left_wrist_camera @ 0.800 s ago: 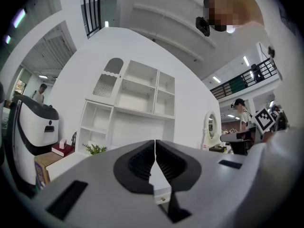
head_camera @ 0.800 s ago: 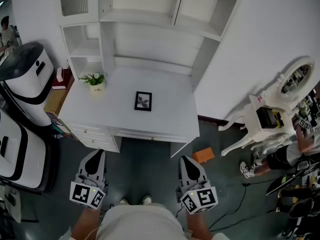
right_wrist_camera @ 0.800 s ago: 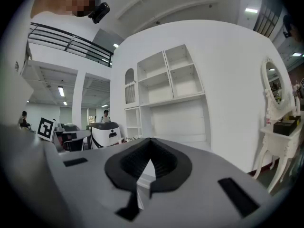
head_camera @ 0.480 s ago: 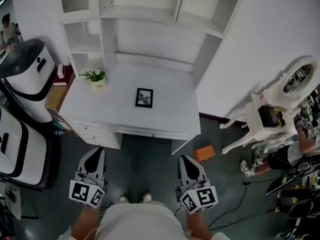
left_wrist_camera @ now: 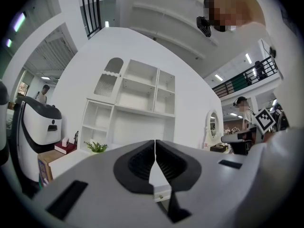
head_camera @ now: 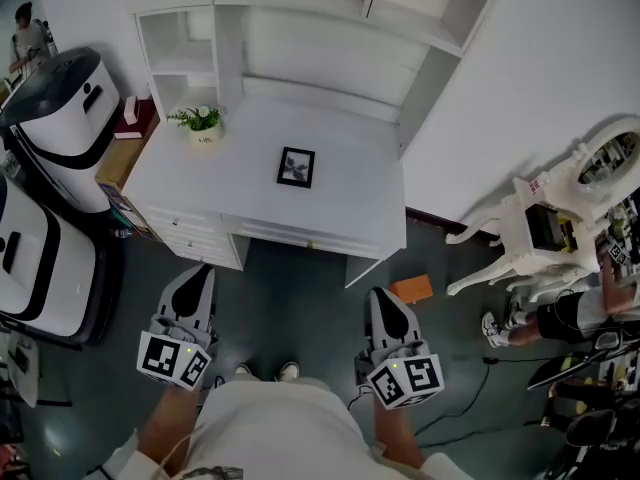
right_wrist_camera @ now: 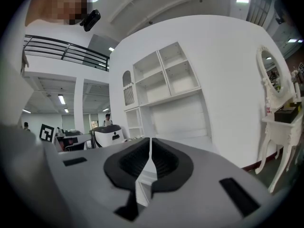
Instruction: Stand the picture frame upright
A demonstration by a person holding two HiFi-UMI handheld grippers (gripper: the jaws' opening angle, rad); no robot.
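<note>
Item: picture frame (head_camera: 296,167), lying flat, middle of bench (head_camera: 350,208).
Handling: likely light, stiff, glazing breakable.
Hold: outer edges.
Tools: left hand-held gripper (head_camera: 199,273), right hand-held gripper (head_camera: 384,298), jaws together, empty, short of bench.

— Is anything showing letters or numbers clear enough to read?
— Nothing is. The left gripper (head_camera: 202,270) and right gripper (head_camera: 382,294) are wearing only black-and-white square patterns, and the tiny marks on the plant pot (head_camera: 206,137) and the dressing table (head_camera: 521,219) are blurring beyond reading.
</note>
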